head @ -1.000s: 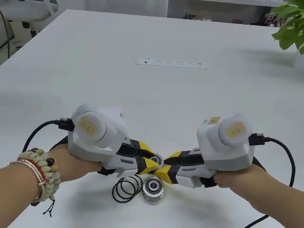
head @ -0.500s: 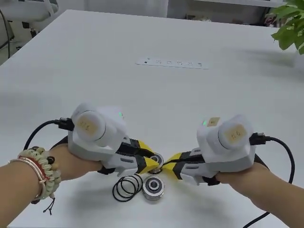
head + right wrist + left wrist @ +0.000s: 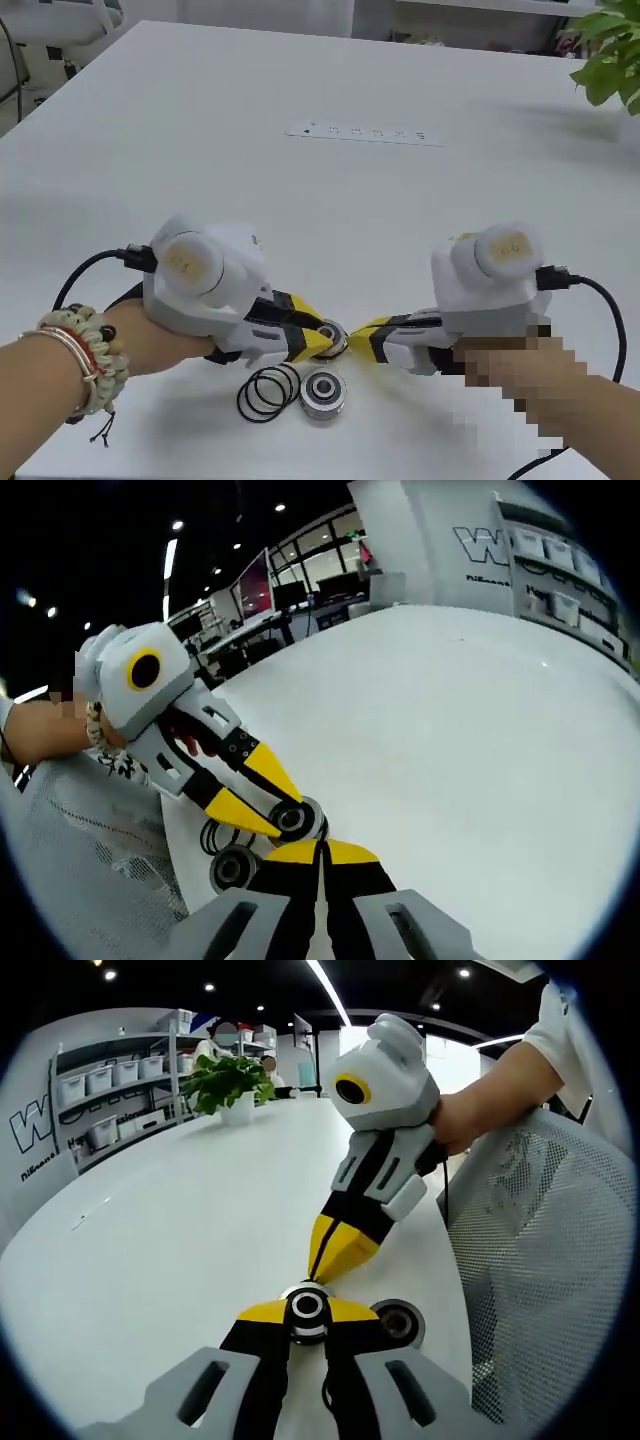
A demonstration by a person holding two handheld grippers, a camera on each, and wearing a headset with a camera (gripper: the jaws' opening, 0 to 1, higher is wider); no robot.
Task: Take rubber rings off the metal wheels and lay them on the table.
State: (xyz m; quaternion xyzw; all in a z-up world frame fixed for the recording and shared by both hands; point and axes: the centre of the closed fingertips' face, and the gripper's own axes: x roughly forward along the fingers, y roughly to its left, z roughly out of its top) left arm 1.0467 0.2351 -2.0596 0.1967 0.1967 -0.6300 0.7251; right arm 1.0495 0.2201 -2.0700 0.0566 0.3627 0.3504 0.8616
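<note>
My left gripper [image 3: 322, 340] is shut on a small metal wheel [image 3: 332, 338], held just above the white table; its own view shows the wheel [image 3: 307, 1308] between the yellow tips. My right gripper [image 3: 356, 334] is shut, its tips meeting the wheel's rim from the right, as seen in the left gripper view [image 3: 320, 1270] and its own view [image 3: 320, 848]. I cannot see whether anything thin is pinched there. Black rubber rings [image 3: 268, 392] lie overlapped on the table below the left gripper. Next to them rests a second metal wheel [image 3: 322, 393], also seen from each gripper [image 3: 398, 1322] [image 3: 233, 868].
A flat socket strip [image 3: 362, 132] is set into the white table [image 3: 320, 210] further back. A green plant [image 3: 610, 55] stands at the far right corner. Black cables trail from both grippers towards the near edge. A mesh chair back [image 3: 540, 1260] is close behind.
My right gripper has drawn back slightly to the right and rolled, so its body sits higher. The left gripper, the rings and the loose wheel have stayed put.
</note>
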